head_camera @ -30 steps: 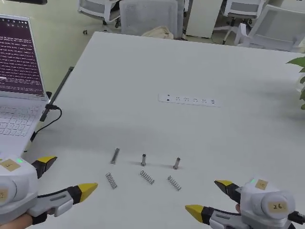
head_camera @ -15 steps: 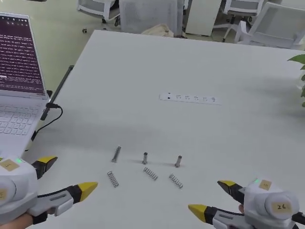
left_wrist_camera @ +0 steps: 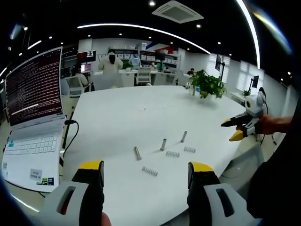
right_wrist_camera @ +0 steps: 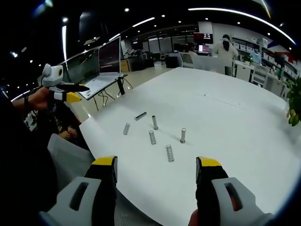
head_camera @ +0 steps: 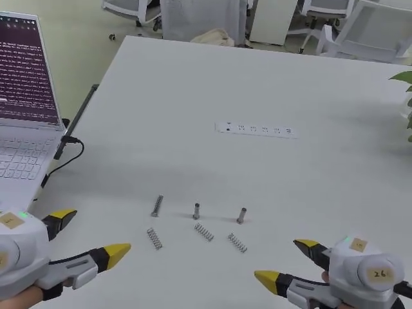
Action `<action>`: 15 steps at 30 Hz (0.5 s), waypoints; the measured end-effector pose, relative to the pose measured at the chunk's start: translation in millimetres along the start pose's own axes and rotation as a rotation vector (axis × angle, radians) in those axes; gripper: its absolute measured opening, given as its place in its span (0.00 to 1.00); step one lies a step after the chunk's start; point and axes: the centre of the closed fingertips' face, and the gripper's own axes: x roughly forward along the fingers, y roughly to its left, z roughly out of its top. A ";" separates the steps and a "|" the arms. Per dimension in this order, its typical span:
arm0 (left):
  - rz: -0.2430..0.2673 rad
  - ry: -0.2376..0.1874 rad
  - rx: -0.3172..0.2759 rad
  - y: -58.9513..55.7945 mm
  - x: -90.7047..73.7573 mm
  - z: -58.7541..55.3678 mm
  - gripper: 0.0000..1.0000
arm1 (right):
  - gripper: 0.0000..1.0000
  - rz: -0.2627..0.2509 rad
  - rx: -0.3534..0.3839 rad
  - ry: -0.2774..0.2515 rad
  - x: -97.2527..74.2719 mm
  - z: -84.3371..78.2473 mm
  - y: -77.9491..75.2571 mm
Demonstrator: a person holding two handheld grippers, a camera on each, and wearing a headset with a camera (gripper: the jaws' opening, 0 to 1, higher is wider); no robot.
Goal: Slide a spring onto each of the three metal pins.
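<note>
Three short metal pins stand in a row on the white table: the left pin lies on its side, while the middle pin and the right pin stand upright. In front of each lies a loose spring. My left gripper is open at the near left, well short of the springs and holding nothing. My right gripper is open at the near right, also holding nothing. The left gripper view has the pins and springs ahead of its jaws; the right gripper view shows them too.
An open laptop sits at the table's left edge with a black cable running beside it. A white power strip lies farther back at the middle. A plant is at the right edge, with office chairs beyond the table.
The head camera has tipped slightly, so the picture has shifted. Pins and springs lie where they were, and both grippers stay open in about the same places.
</note>
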 end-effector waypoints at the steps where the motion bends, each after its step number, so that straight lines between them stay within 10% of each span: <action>1: -0.001 0.001 -0.002 0.4 0.6 0.0 0.69 | 0.66 -0.001 0.008 -0.004 0.3 -0.5 -0.4; 15: -0.017 -0.001 -0.003 1.4 8.6 4.0 0.69 | 0.67 -0.021 0.025 0.007 -6.0 -9.3 -2.6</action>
